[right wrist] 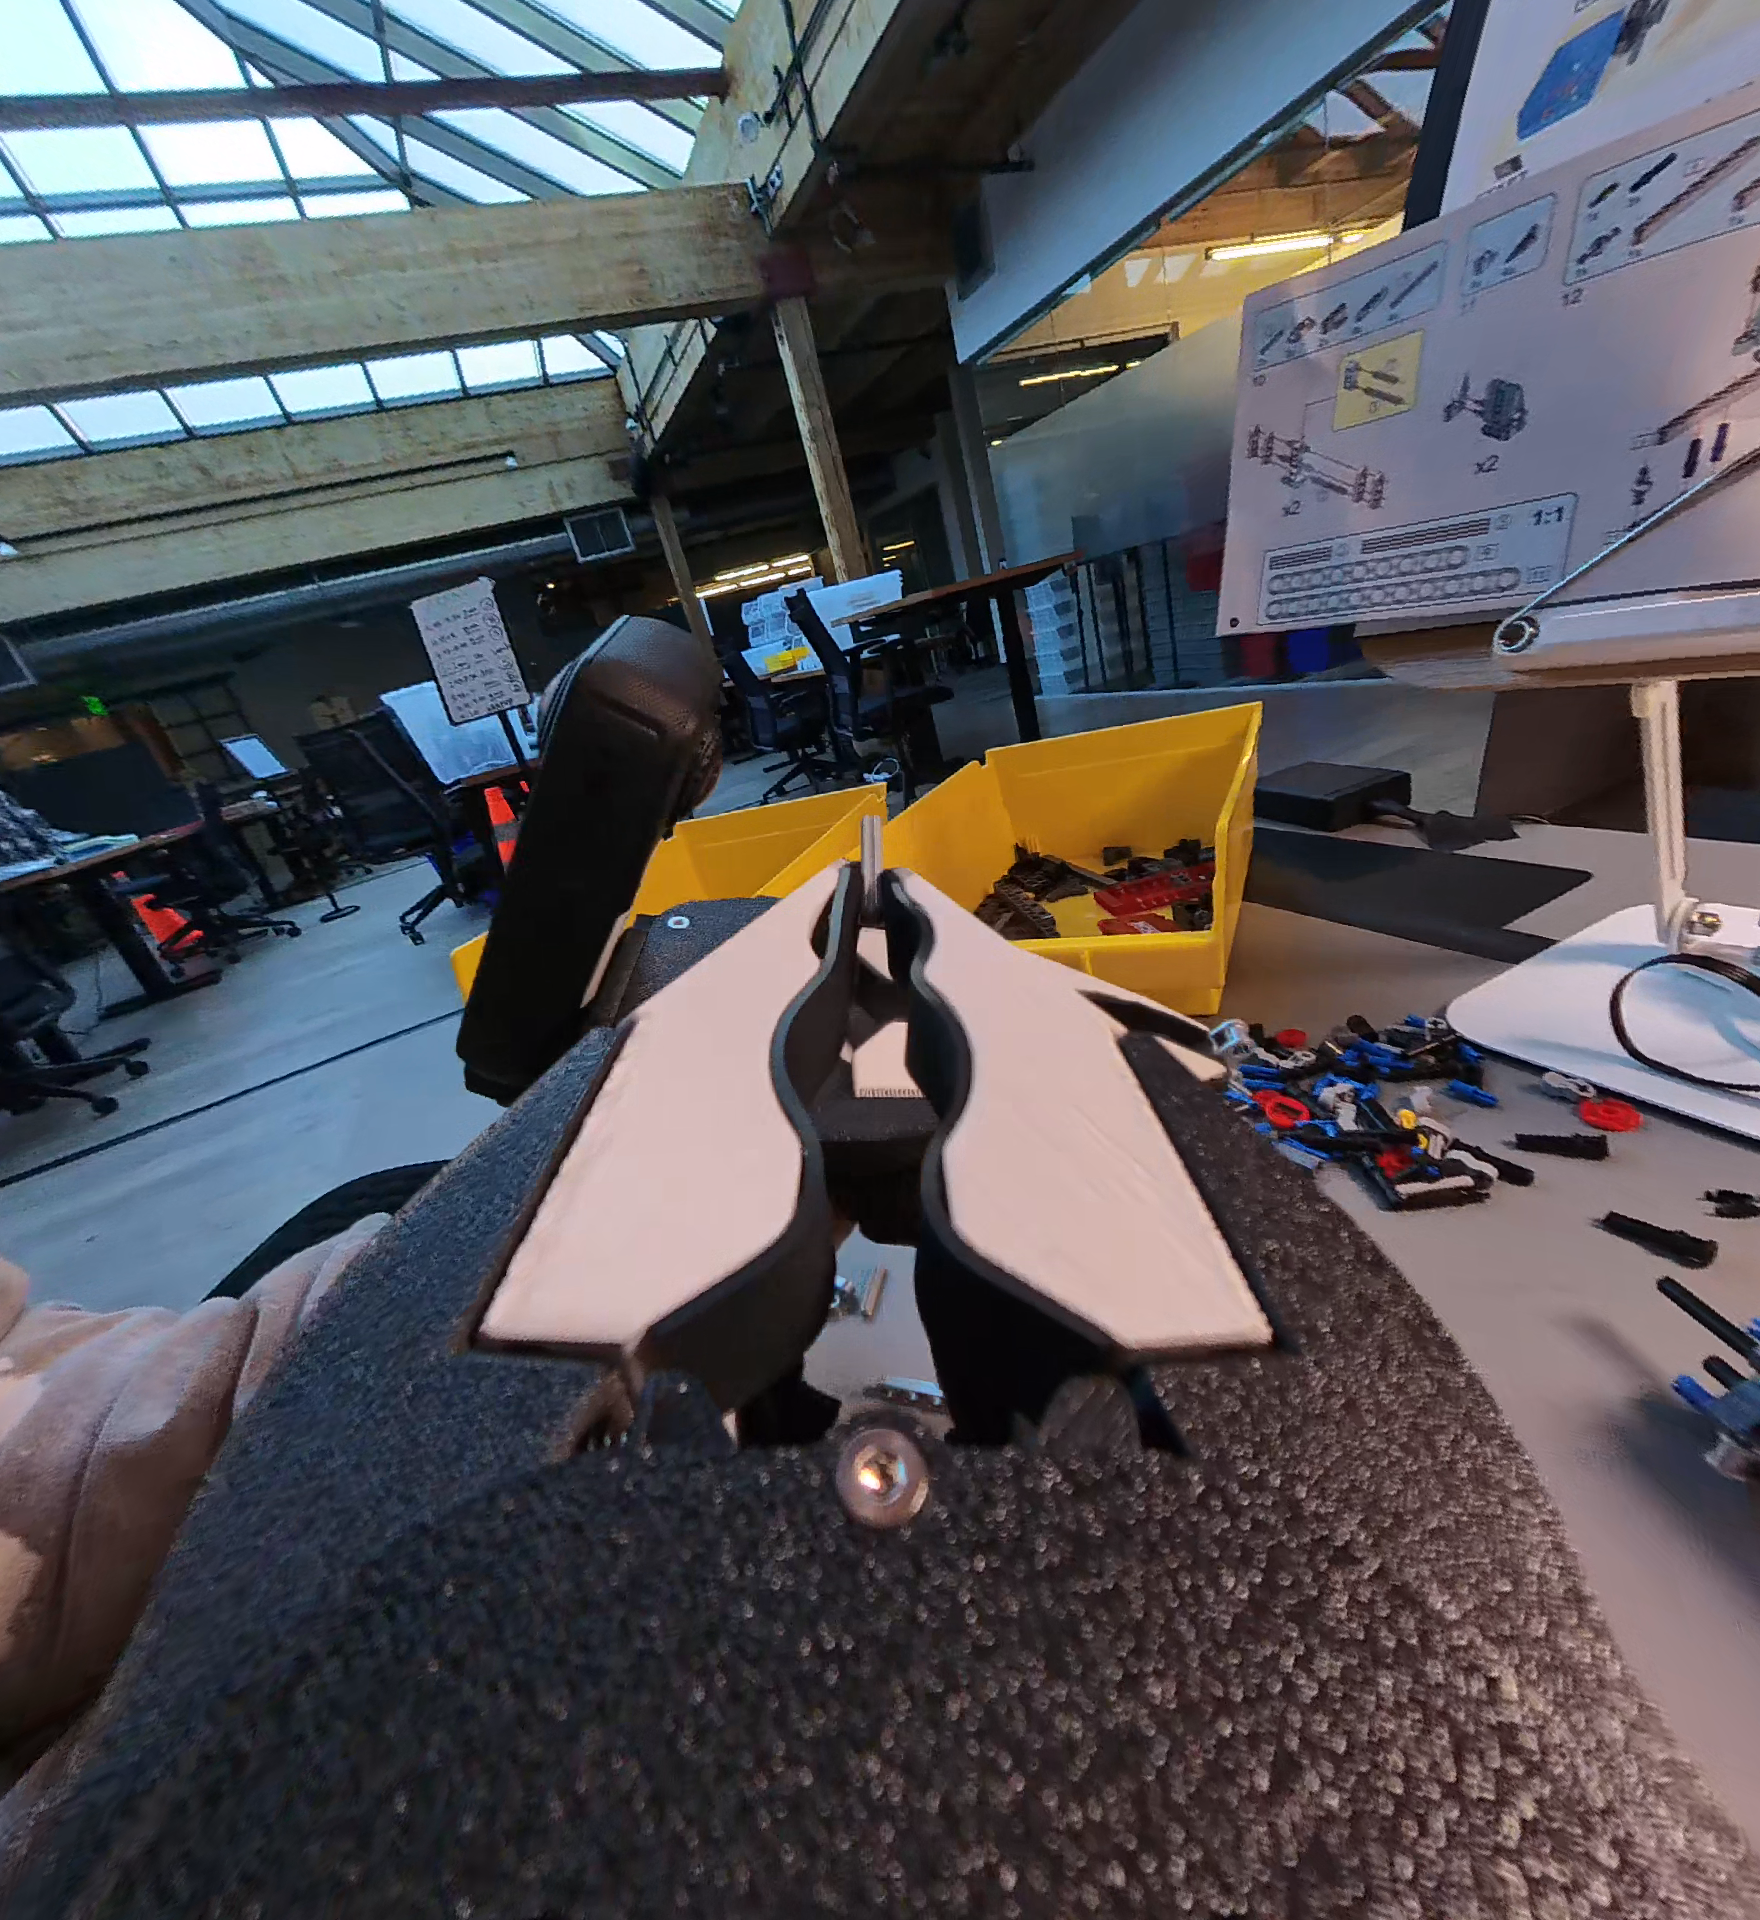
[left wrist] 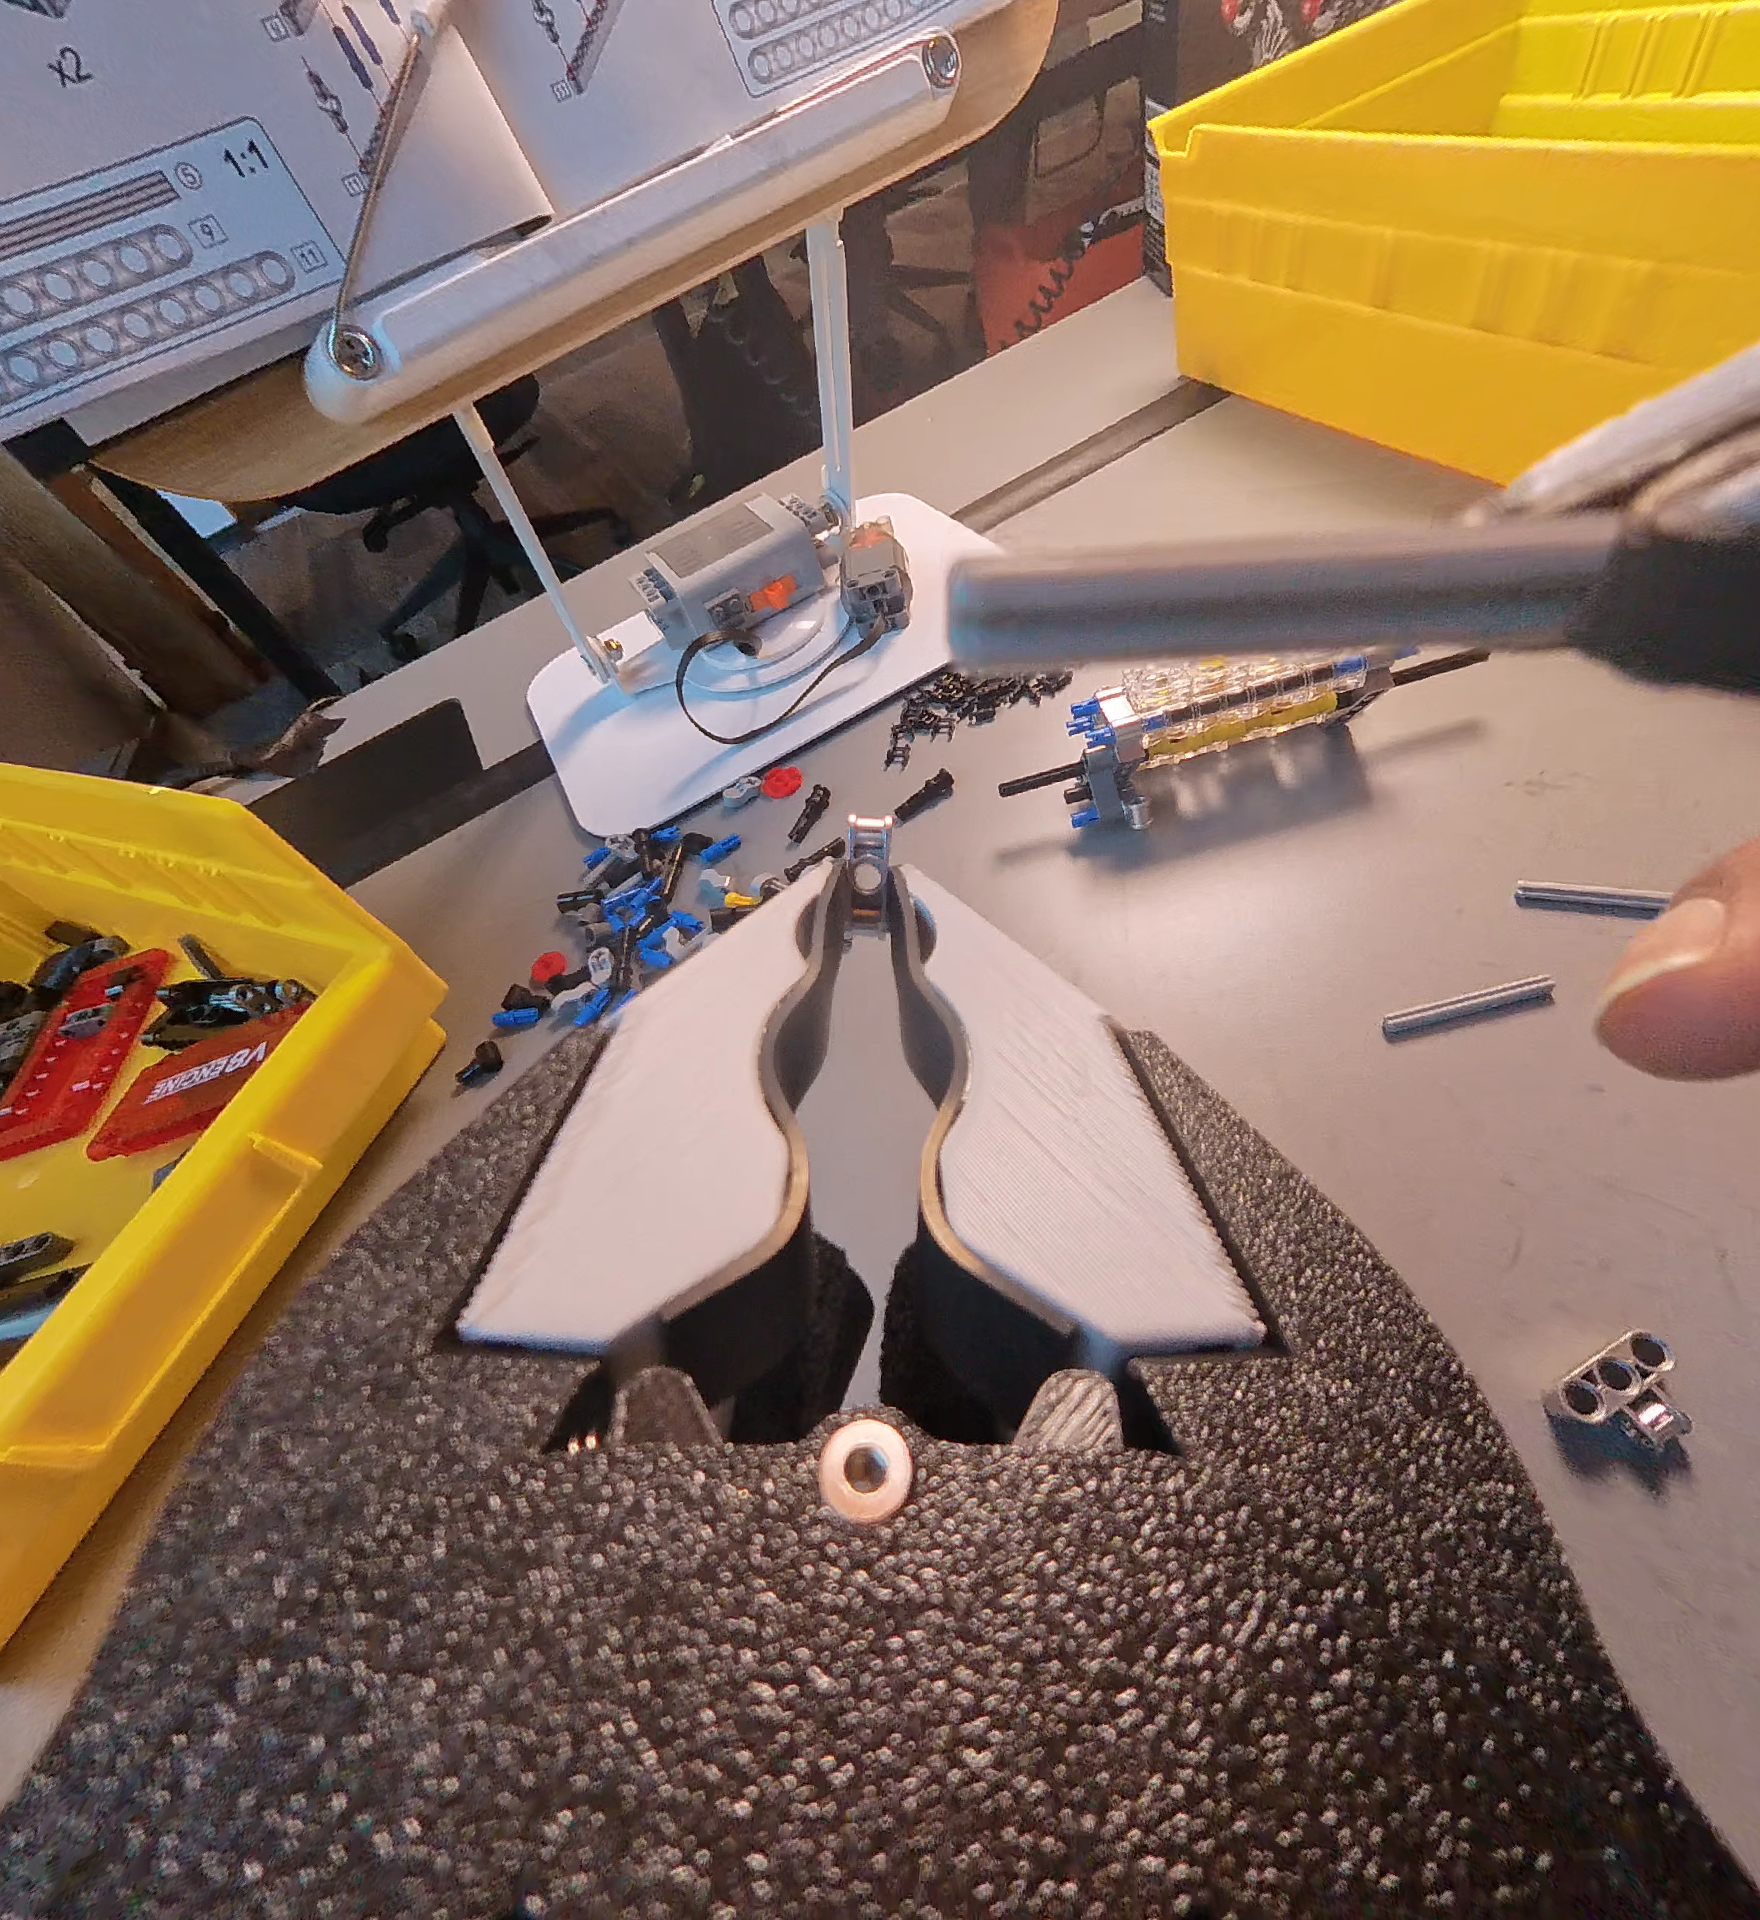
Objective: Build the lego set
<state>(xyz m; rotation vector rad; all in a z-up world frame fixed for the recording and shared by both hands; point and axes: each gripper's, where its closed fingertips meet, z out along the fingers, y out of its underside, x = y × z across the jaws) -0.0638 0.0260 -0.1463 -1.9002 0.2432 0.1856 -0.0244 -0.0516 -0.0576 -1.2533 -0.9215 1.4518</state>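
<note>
Hidden: we see the right gripper [left wrist: 1271, 603] in the left wrist view only as a blurred grey bar cut off at the frame's right edge, with a person's fingers [left wrist: 1728, 935] below it; the left gripper [right wrist: 595, 831] in the right wrist view shows mostly its black back, its tip covered.
Left jaws: the left gripper [left wrist: 868, 883] is clamped on a small light-grey holed connector piece [left wrist: 868, 862], pinched at the very tips and poking out beyond them.
Right jaws: the right gripper [right wrist: 871, 899] is closed on a thin grey metal-look axle rod [right wrist: 870, 857], standing upright between the tips.
Pose: we hold both above the grey bench [left wrist: 1271, 1091], the right one tilted upward.
Nearby: 2 loose grey rods [left wrist: 1468, 1006], a scatter of small blue and black pins [left wrist: 637, 914], and a yellow plastic parts bin [left wrist: 232, 1195].
</note>
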